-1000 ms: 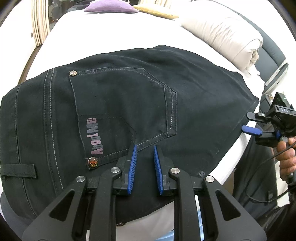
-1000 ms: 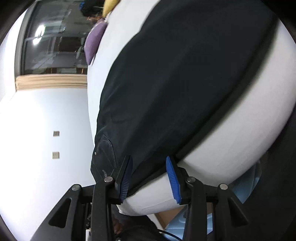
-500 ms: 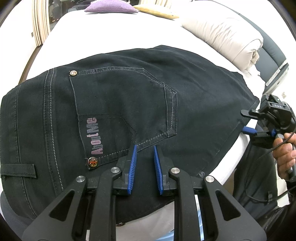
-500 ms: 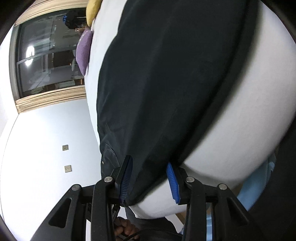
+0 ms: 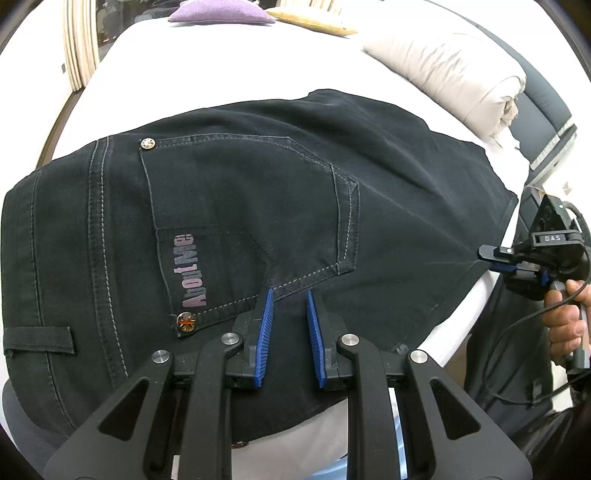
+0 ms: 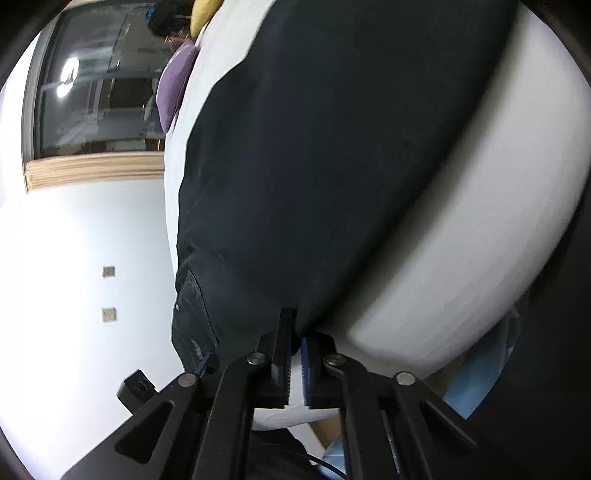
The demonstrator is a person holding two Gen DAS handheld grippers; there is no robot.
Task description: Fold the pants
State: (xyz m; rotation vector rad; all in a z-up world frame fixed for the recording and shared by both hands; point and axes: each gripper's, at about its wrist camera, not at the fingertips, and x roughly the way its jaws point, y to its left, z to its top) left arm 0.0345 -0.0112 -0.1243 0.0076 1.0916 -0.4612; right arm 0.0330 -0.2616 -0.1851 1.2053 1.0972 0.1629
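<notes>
- I see the black pants (image 5: pixel 258 206) lying flat on the white bed (image 5: pixel 221 66), back side up, w/ a back pocket (image 5: pixel 251 206) that says "AboutMe".
- My left gripper (image 5: pixel 289 295) sits over the pants near the bottom of the pocket. Its blue pads (image 5: pixel 264 339) are apart w/ a gap between them. Nothing is pinched there.
- My right gripper (image 5: pixel 496 260) is at the right edge of the pants, by the side of the bed. A hand (image 5: pixel 567 321) holds its handle.
- In the right wrist view the right gripper (image 6: pixel 294 334) has its two pads (image 6: pixel 284 347) squeezed close together, and the edge of the pants (image 6: pixel 332 147) is pinched between them.
- That view is tipped on its side and a bit blurry, so I can't tell how much cloth is in the pinch.
- Far end of the bed: a purple pillow (image 5: pixel 218 10) and a yellow pillow (image 5: pixel 310 22), side by side.
- A rolled-up beige blanket (image 5: pixel 454 70) lies along the right side of the bed, apart from the pants.
- A window w/ a wood frame (image 6: pixel 96 170) shows on the wall in the right wrist view.
</notes>
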